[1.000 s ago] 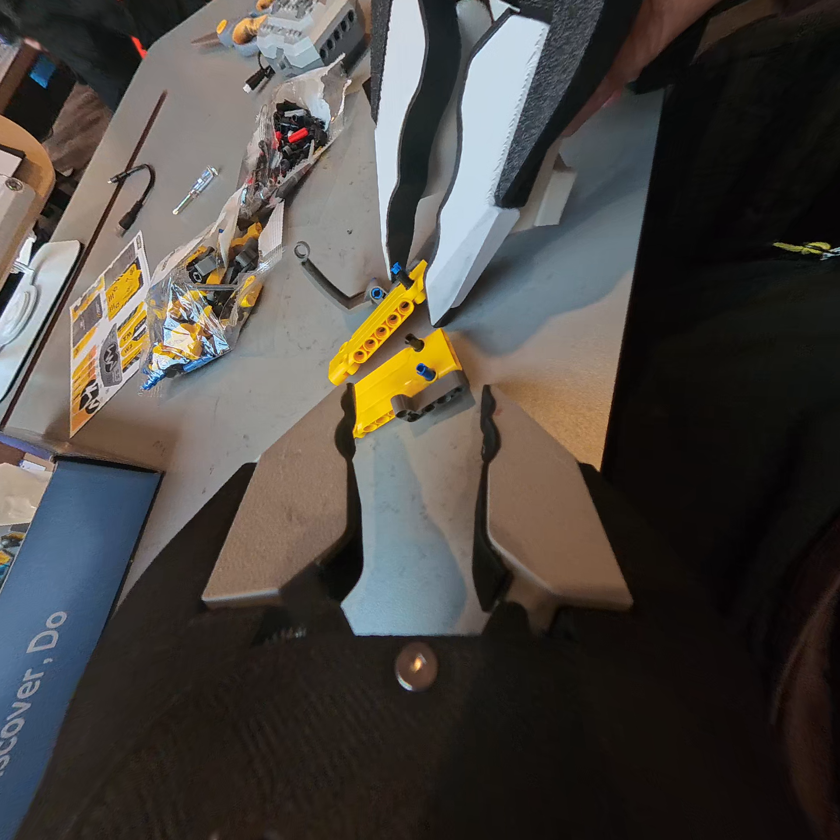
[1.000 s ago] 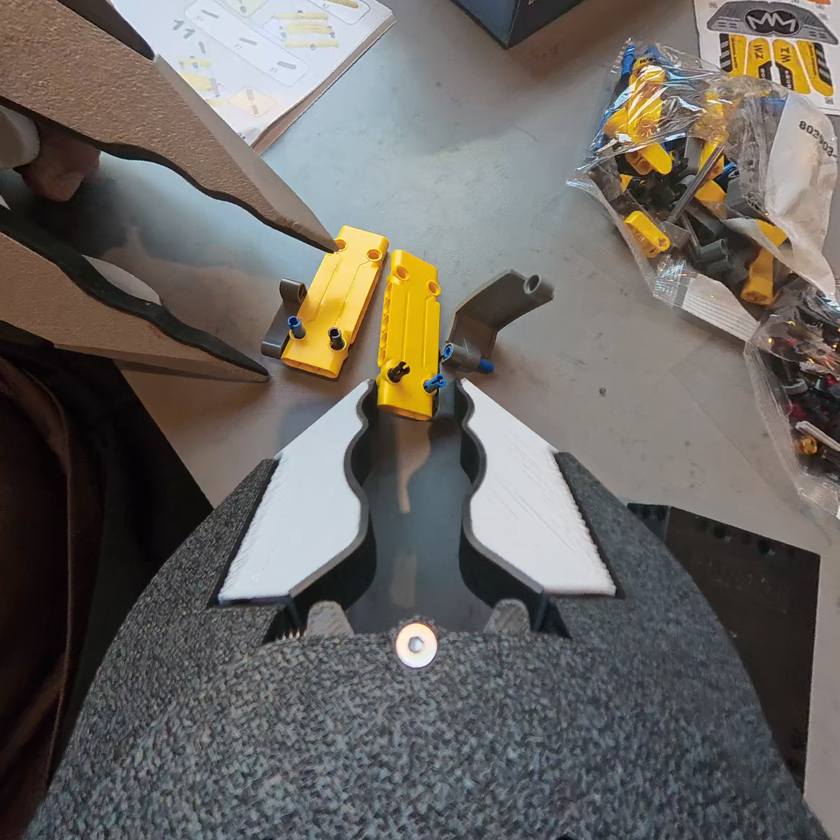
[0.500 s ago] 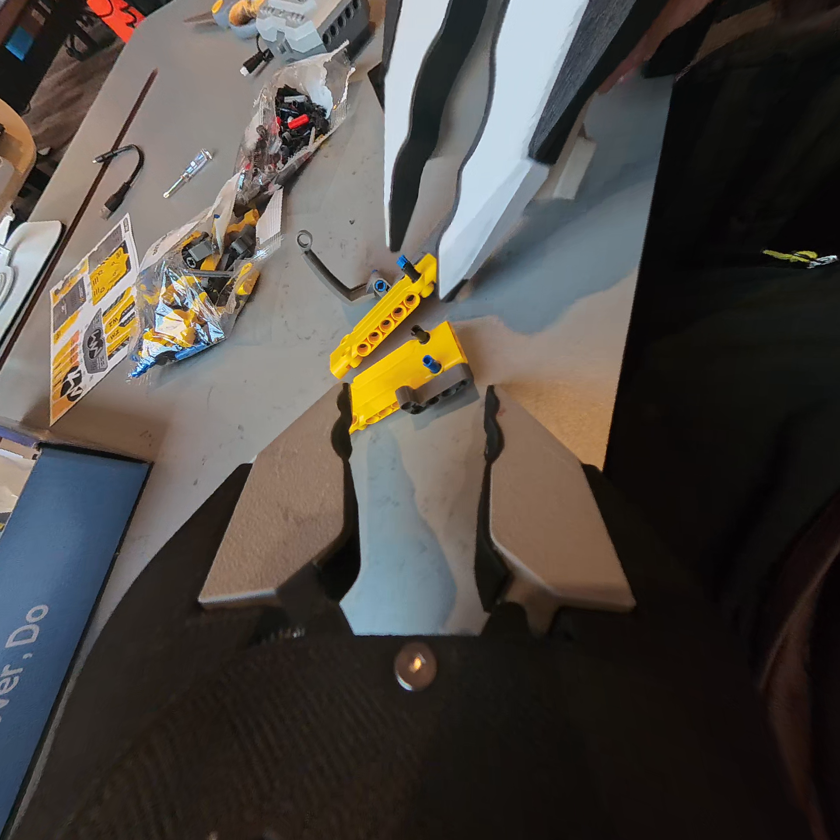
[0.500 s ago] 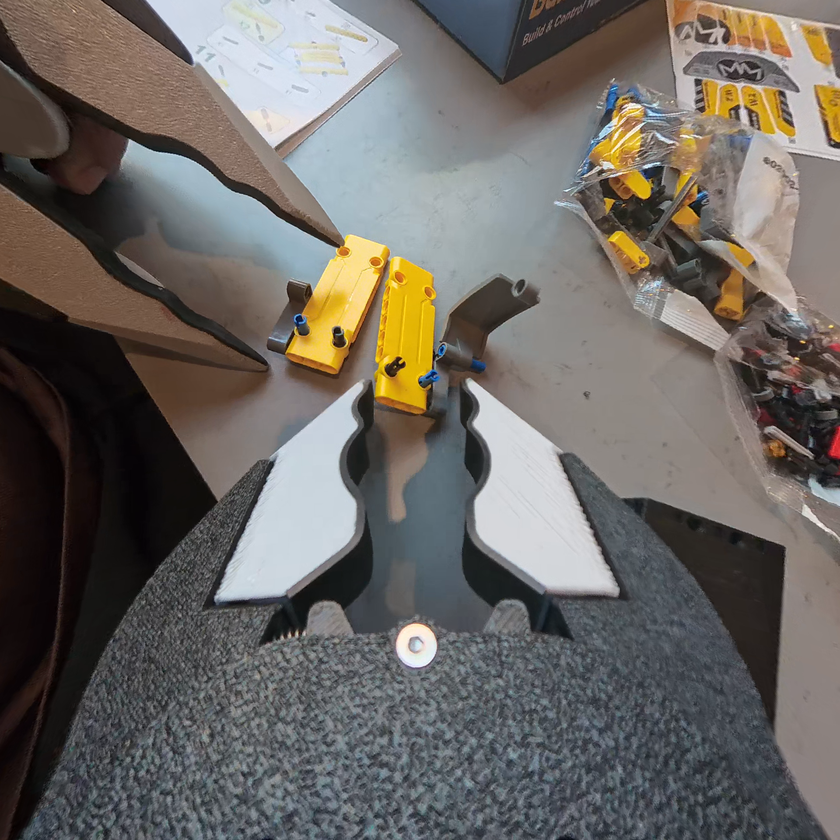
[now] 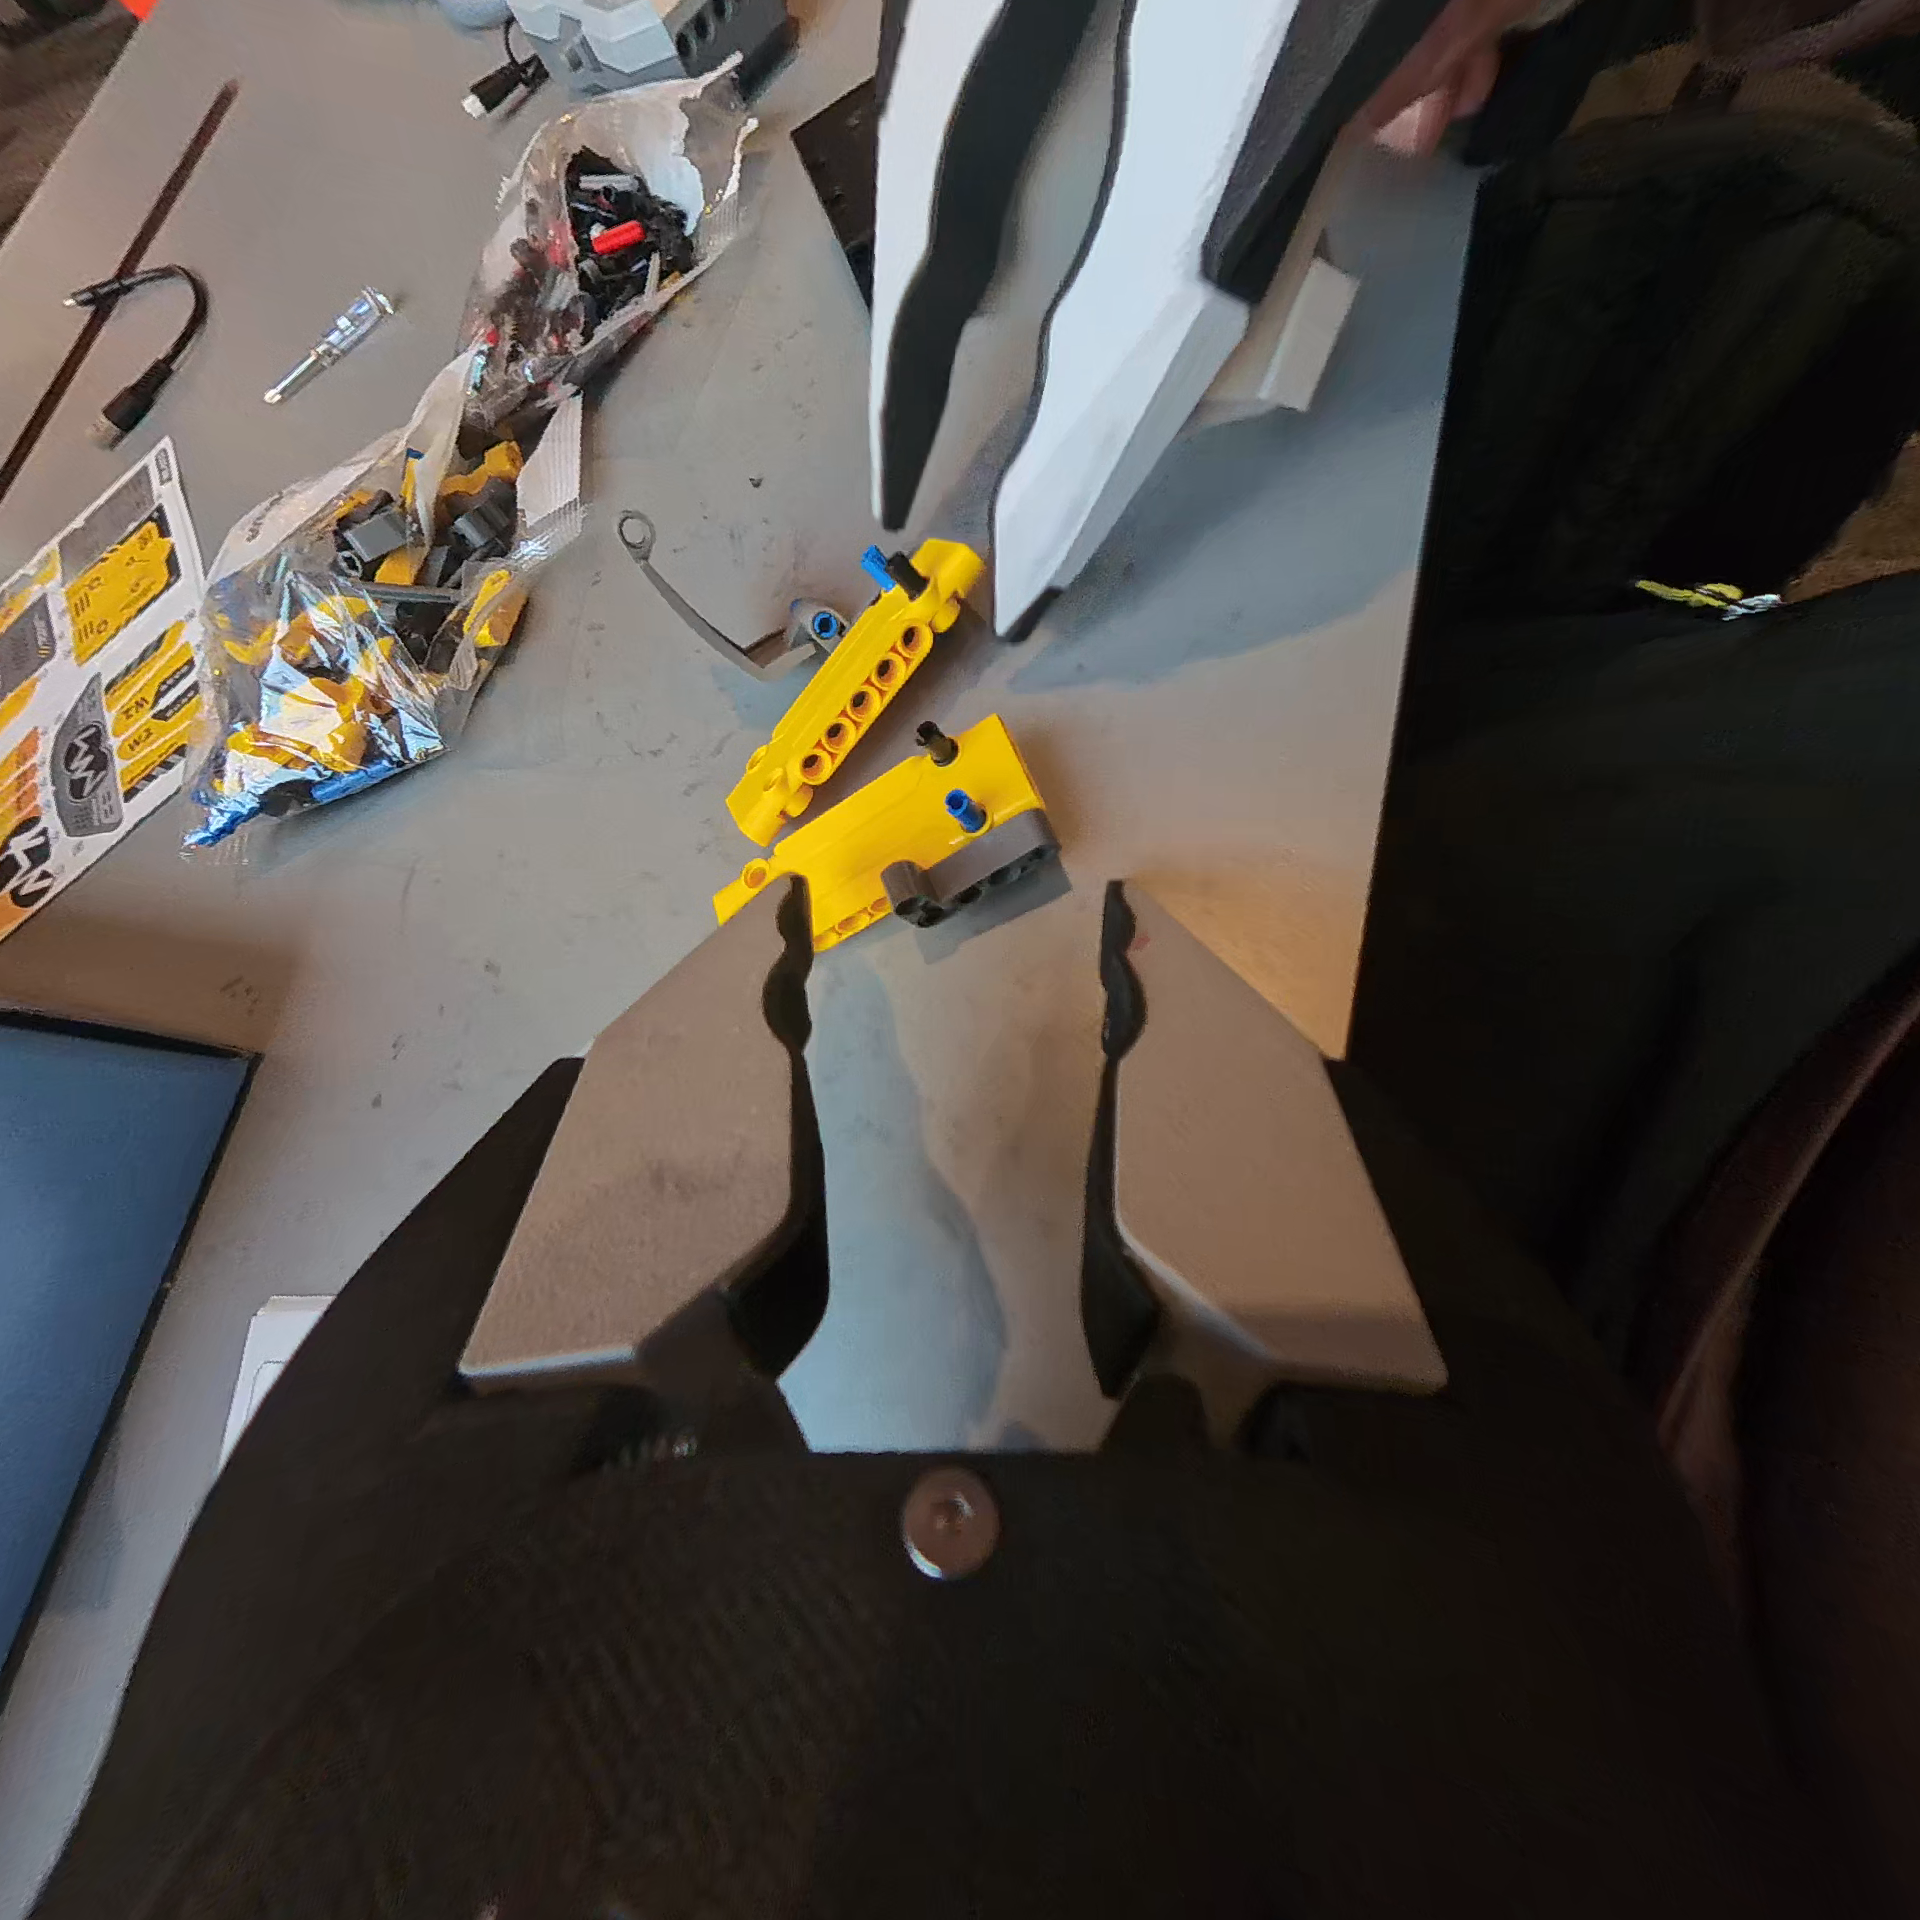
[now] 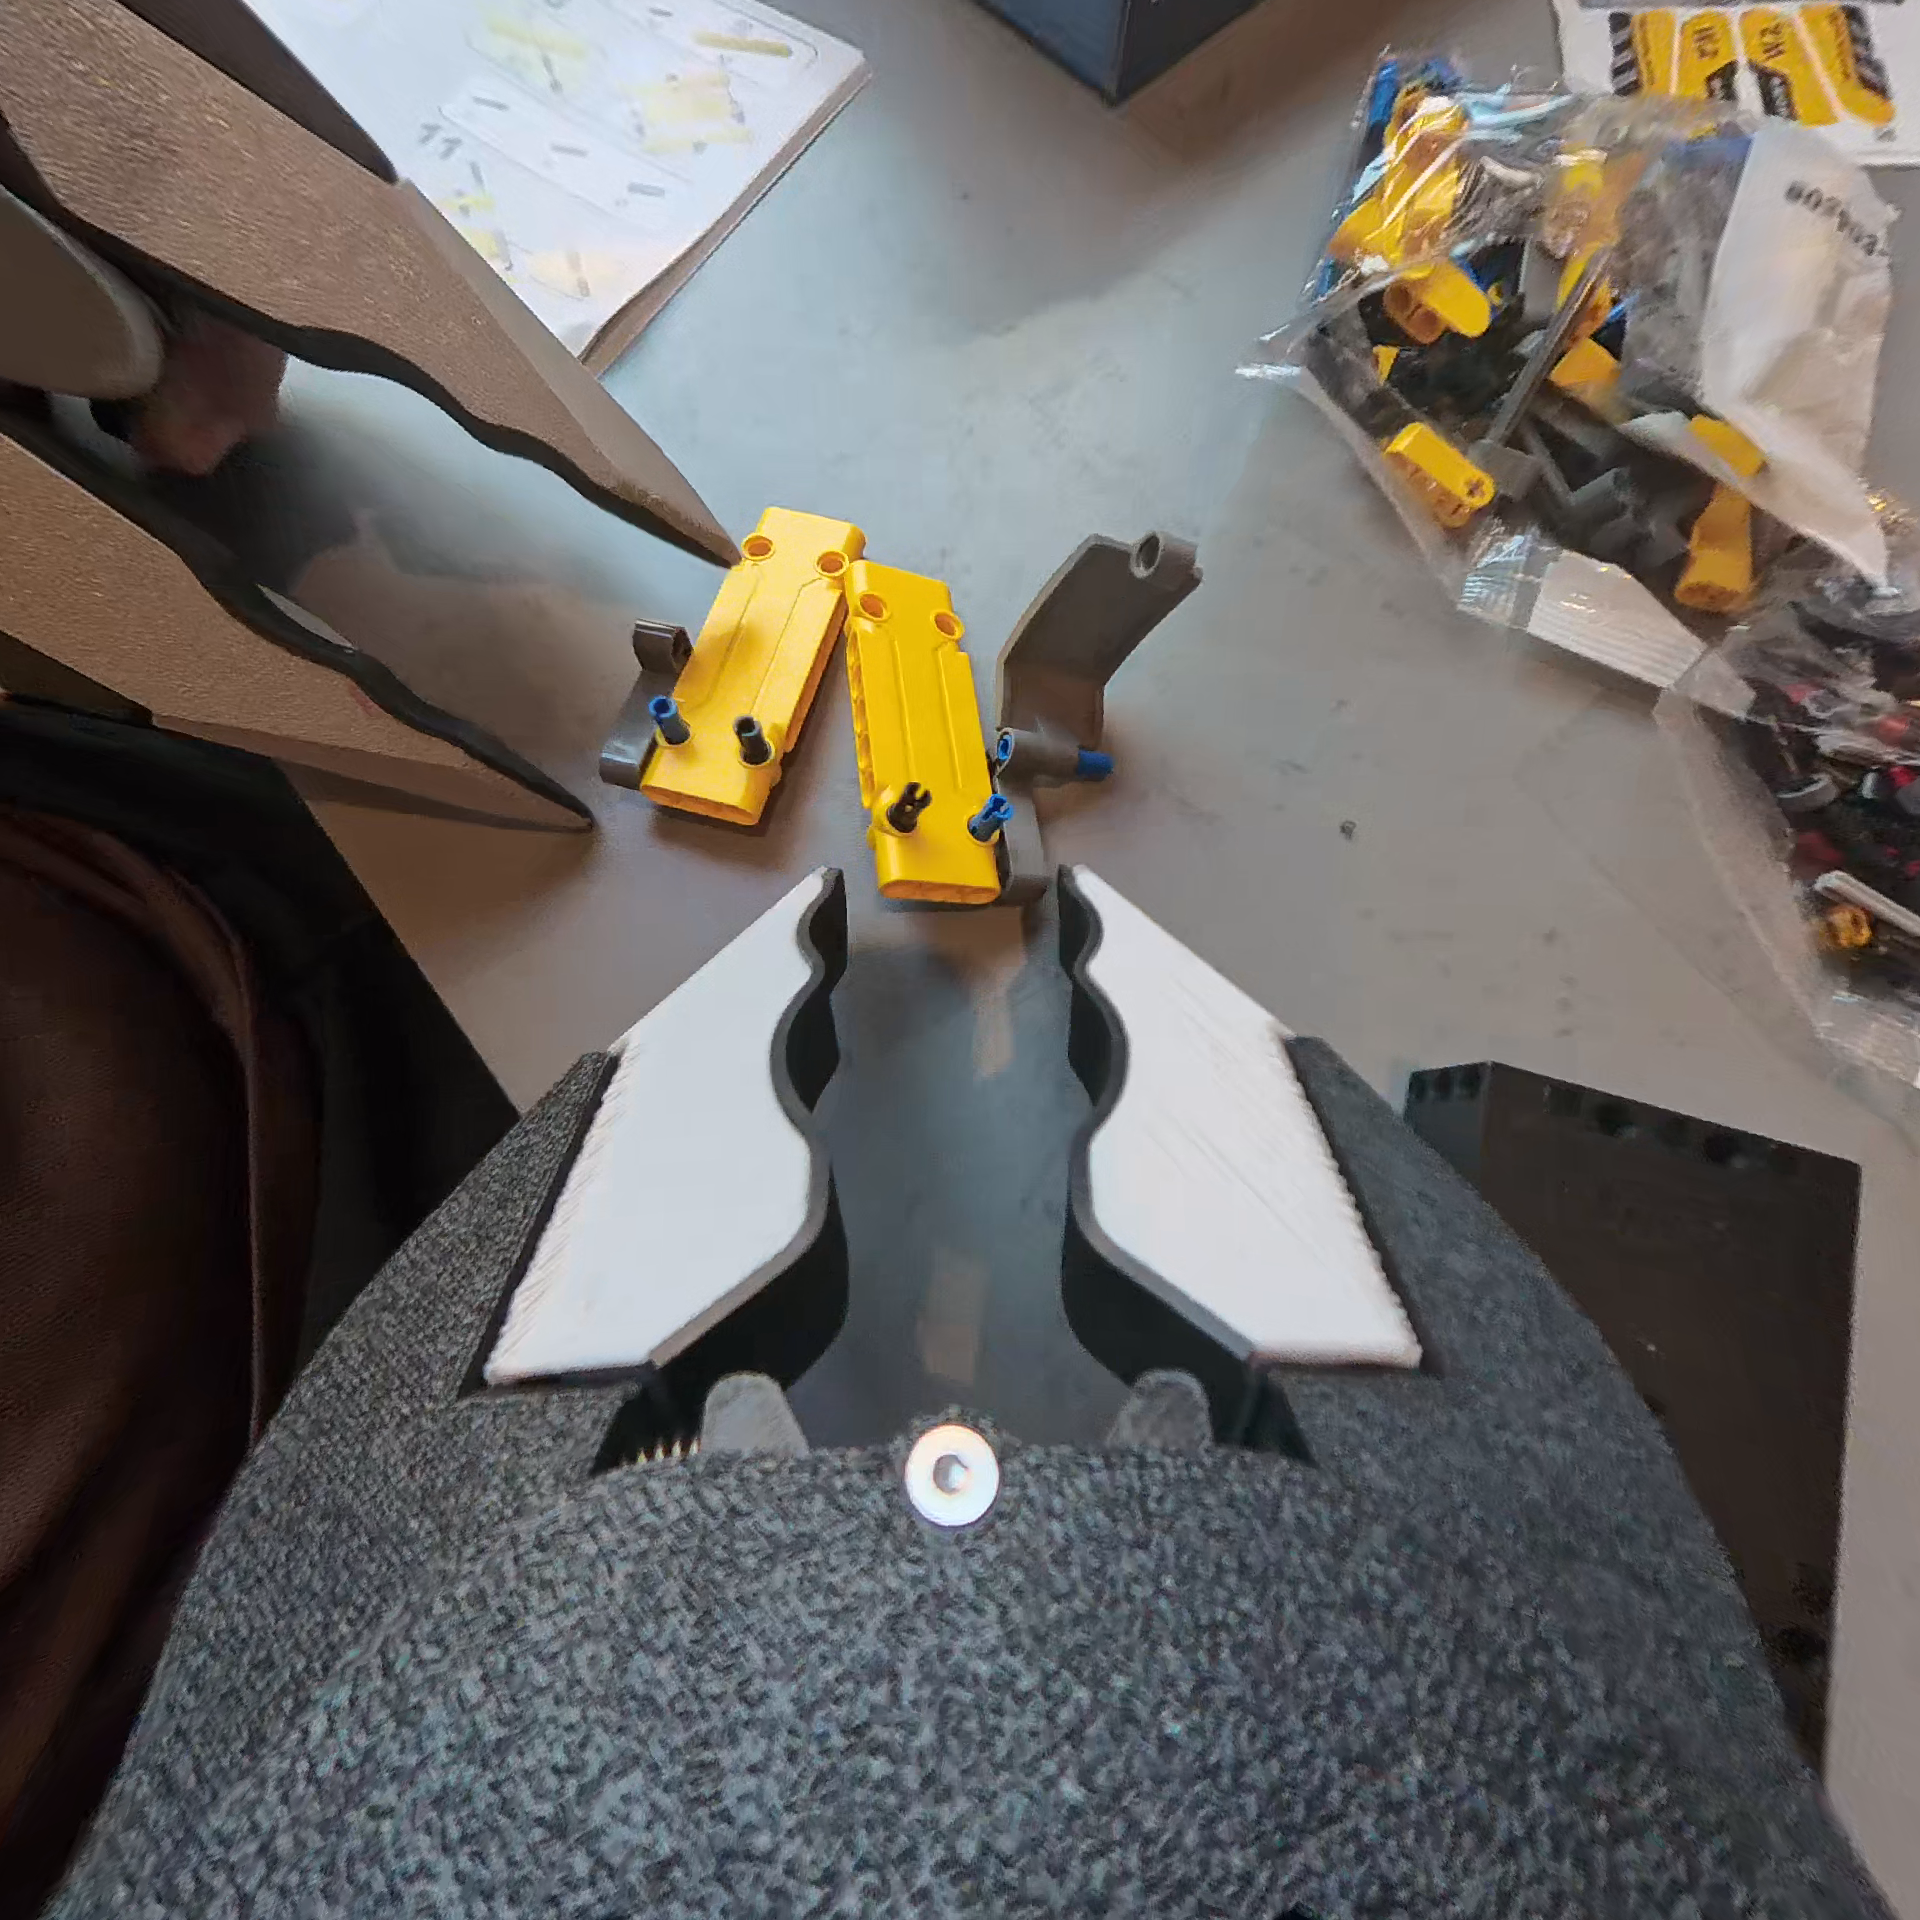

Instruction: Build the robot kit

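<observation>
Two yellow panels with blue and black pins lie side by side on the grey table. My left gripper (image 5: 956, 914) is open and empty. Its left fingertip (image 5: 792, 914) is at the end of the nearer yellow panel (image 5: 894, 821), which has a dark grey beam (image 5: 977, 883) on its side. My right gripper (image 6: 951, 883) is open and empty, just short of the other yellow panel (image 6: 914, 727). A grey curved piece (image 6: 1081, 634) rests against that panel. The left gripper (image 6: 655, 686) also shows in the right wrist view, and the right gripper (image 5: 956, 566) in the left wrist view.
Clear bags of yellow, grey and black parts (image 5: 353, 644) (image 6: 1579, 343) lie beyond the panels. A sticker sheet (image 5: 83, 644), an instruction booklet (image 6: 592, 135), a blue box (image 5: 94, 1247), a black perforated plate (image 6: 1642, 1226), a short cable (image 5: 145, 343) and a grey block (image 5: 644, 31) are around. The table edge (image 5: 1382, 727) is close. My right fingertips sit around 7 centimeters from my left ones. The grey block (image 5: 644, 31) is about 20 centimeters from my right fingertips.
The left gripper has edged closer to the near yellow panel. The right gripper has drawn back slightly and the panel before it now leans against the other panel.
</observation>
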`<state>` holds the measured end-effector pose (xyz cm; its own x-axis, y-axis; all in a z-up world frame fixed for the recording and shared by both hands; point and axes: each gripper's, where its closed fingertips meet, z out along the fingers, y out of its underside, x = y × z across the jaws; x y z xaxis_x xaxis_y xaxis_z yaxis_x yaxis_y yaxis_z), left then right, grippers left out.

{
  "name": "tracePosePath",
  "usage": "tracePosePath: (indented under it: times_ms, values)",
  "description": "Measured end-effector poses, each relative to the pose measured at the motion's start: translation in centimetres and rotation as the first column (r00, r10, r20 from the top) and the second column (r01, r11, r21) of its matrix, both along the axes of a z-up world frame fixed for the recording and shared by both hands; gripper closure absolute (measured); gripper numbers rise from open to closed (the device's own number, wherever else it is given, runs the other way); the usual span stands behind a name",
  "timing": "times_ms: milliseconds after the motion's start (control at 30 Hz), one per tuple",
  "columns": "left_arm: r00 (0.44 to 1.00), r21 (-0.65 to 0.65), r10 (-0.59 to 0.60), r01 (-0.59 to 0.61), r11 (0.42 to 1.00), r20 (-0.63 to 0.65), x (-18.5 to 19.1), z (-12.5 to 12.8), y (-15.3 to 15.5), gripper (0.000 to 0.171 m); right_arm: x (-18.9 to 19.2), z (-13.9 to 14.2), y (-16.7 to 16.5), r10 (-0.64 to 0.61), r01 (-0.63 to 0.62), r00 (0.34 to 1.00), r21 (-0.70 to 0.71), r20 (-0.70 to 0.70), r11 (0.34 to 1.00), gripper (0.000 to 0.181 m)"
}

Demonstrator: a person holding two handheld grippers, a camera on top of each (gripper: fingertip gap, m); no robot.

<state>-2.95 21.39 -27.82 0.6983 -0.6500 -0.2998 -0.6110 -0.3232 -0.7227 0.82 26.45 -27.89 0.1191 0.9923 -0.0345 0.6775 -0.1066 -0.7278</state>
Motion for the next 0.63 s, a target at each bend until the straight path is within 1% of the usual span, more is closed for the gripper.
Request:
tracePosePath:
  times_ms: [67,133,200,267,367,433,467,533,567,633]
  values:
    - [1.000,-0.014,0.002,-0.002,1.000,0.015,-0.5,0.0,-0.2,0.116,0.0,1.5,-0.4,0.003,-0.002,0.999,0.021,-0.043,1.000,0.140]
    - [0.999,-0.004,0.018,-0.018,1.000,0.031,-1.4,0.3,-0.2,0.116,-0.3,3.0,-1.5,0.034,-0.032,0.995,0.018,-0.096,0.999,0.142]
    - [0.998,0.004,0.037,-0.037,0.999,0.055,-2.3,0.6,0.0,0.118,-1.0,3.5,-3.1,0.072,-0.073,0.990,-0.008,-0.118,0.997,0.141]
    - [0.995,-0.010,0.051,-0.050,0.999,0.087,-2.7,0.8,0.1,0.115,-1.8,2.7,-4.5,0.085,-0.089,0.992,-0.043,-0.095,0.995,0.134]
    - [0.993,-0.017,0.057,-0.056,0.998,0.099,-2.9,0.8,0.1,0.114,-2.6,0.7,-4.6,0.034,-0.035,0.999,-0.033,-0.019,0.999,0.129]
    - [0.995,-0.012,0.058,-0.057,0.998,0.080,-2.9,0.7,0.1,0.115,-3.1,0.2,-4.8,0.020,-0.021,1.000,-0.058,-0.016,0.998,0.128]
    - [0.996,-0.013,0.056,-0.055,0.998,0.069,-2.8,0.6,0.1,0.114,-3.4,0.1,-5.0,0.022,-0.024,1.000,-0.074,-0.018,0.997,0.128]
    - [0.997,-0.011,0.053,-0.052,0.999,0.048,-2.8,0.4,0.1,0.115,-3.7,-0.1,-5.2,0.036,-0.037,0.999,-0.087,-0.011,0.996,0.134]
    - [0.998,-0.008,0.053,-0.052,0.999,0.041,-2.8,0.3,0.1,0.115,-3.6,-0.3,-5.2,0.040,-0.040,0.999,-0.081,-0.004,0.996,0.144]
    - [0.998,-0.003,0.055,-0.055,0.998,0.034,-2.8,0.3,0.1,0.115,-3.5,-0.3,-5.1,0.037,-0.037,0.999,-0.074,0.000,0.997,0.144]
